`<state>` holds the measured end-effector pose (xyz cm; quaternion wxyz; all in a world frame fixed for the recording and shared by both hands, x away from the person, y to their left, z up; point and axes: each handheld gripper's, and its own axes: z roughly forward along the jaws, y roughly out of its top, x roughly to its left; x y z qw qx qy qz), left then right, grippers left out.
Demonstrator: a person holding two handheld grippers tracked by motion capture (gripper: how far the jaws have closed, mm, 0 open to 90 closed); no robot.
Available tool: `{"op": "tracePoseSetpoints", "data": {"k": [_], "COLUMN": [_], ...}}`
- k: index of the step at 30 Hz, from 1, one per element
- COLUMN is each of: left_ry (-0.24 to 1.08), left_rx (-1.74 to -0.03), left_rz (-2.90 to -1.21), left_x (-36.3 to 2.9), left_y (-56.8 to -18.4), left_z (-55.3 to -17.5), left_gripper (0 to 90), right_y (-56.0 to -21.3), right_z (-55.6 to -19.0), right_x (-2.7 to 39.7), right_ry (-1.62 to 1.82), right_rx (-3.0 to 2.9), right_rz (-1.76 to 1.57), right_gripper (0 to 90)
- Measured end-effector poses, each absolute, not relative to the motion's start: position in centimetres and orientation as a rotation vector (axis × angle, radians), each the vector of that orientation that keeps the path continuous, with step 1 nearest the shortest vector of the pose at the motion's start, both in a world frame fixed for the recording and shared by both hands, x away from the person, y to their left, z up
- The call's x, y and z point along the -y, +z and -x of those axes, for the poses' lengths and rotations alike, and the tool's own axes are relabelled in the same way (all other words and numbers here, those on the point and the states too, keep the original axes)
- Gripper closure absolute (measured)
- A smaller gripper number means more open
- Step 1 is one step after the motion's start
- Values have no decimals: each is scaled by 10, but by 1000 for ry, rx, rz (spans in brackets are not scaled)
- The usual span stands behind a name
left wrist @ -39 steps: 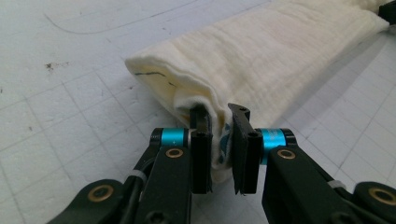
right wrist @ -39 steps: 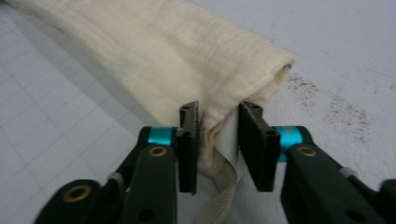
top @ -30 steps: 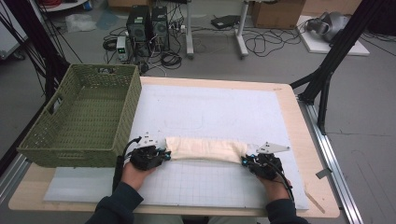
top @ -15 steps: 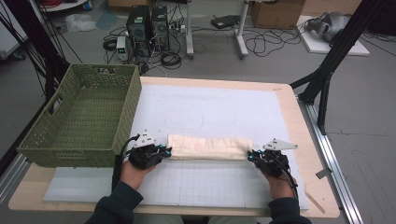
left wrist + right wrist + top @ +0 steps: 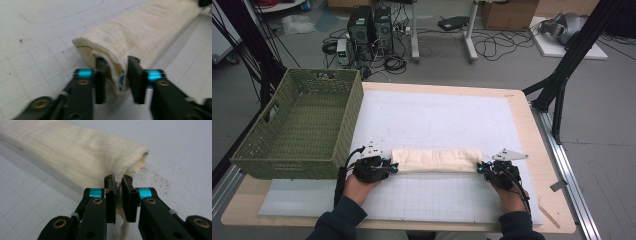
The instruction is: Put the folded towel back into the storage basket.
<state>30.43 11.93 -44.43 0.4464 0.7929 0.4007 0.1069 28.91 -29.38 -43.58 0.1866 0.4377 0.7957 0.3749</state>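
Lengthwise along the near edge of the tabletop (image 5: 532,130) lies a cream cloth (image 5: 435,160), folded or rolled into a long band on the white gridded mat (image 5: 437,120), roughly midway between the table's left and right edges. The left gripper (image 5: 393,167) sits at the cloth's left end and the right gripper (image 5: 479,169) at its right end, each held in a hand that comes in from the near edge, so the band spans the gap between the two tools. In the left gripper view the jaws stand apart with the end of the cloth (image 5: 140,37) between them: a fold of fabric hangs in the gap, one jaw seems tucked in under the top layer, and the other stands just beside the fold without pressing it. In the right gripper view the jaws are drawn close together and pinch the lower edge of the cloth's (image 5: 75,152) end, with a strip of fabric trailing down between them toward the camera. That end shows an open fold just above the jaws. A green woven basket (image 5: 262,150) stands at the table's left edge, overhanging it a little, well apart from the cloth and just left of the left gripper. Beyond the far edge, computer cases (image 5: 369,25) and cables lie on the floor.
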Motion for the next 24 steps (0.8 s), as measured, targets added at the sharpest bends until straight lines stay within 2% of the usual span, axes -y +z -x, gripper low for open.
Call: {"op": "tracePoseSetpoints", "data": {"k": [2, 4, 8, 12, 17, 24], "left_ry": [280, 270, 221, 262, 441, 418], "left_rx": [-1049, -1085, -1084, -1060, -993, -937], "left_rz": [-1936, -1924, -1950, -1980, -2064, -2059], "left_x": [-121, -122, -116, -110, -99, -95], "left_y": [-443, -443, -448, -448, -450, -451], "left_z": [-305, -306, -306, -304, -293, -288], "left_gripper": [463, 392, 369, 364, 432, 677], "right_y": [-437, -439, -439, -439, -439, -439], "right_z": [-289, -290, -290, -290, -290, -290], "right_x": [295, 295, 294, 294, 293, 293], "right_ry": [1051, 1048, 1041, 1040, 1032, 1032], "right_rx": [-2244, -2249, -2255, -2258, -2267, -2269], "right_rz": [-1243, -1239, -1236, -1231, -1215, -1212], "right_gripper": [833, 832, 832, 831, 829, 828]}}
